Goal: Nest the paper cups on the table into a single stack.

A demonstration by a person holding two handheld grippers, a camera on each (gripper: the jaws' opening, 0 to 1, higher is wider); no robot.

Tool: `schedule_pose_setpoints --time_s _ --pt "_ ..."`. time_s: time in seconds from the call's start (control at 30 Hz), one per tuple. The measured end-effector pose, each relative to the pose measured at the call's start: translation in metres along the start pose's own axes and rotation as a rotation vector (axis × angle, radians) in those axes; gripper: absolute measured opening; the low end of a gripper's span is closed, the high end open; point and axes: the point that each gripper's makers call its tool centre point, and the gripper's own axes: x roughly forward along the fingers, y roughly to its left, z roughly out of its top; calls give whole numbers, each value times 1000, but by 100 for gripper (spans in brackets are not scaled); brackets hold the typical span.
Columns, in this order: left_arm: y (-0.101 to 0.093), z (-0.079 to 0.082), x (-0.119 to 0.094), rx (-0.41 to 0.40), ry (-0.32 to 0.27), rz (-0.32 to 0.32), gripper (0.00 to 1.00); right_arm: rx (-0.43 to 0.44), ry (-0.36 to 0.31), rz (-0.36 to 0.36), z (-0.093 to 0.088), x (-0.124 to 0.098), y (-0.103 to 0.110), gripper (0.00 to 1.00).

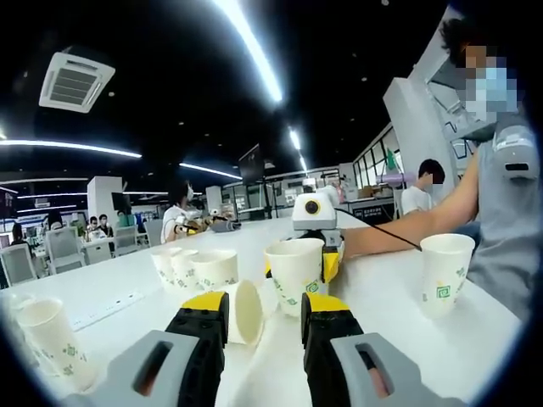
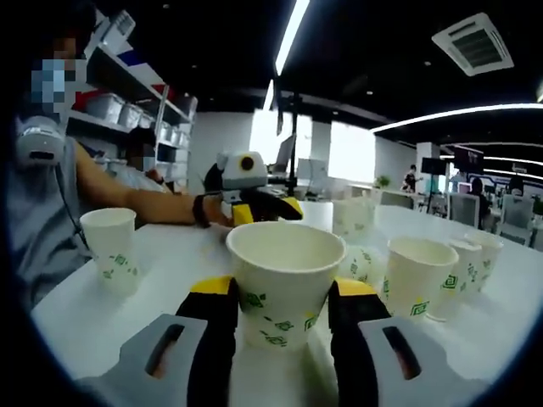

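right hand-held gripper [image 2: 281, 318] squeezing a paper cup [image 2: 282, 275] | left hand-held gripper [image 1: 264, 318] open near tipped cup [image 1: 245, 310] | risk: squeezing harder could crush the cup

White green-printed paper cups [image 2: 422, 275] upright on table, one cup [image 1: 246, 311] toppled
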Motion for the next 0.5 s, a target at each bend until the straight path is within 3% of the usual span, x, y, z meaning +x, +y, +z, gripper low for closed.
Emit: schedule_pose_setpoints --time_s 0.27,0.5 --pt "2 6 -3 3 -14 7 36 3 -3 -7 21 -5 0 43" --pt "9 8 -6 1 -22 13 36 34 -17 12 57 -9 17 43"
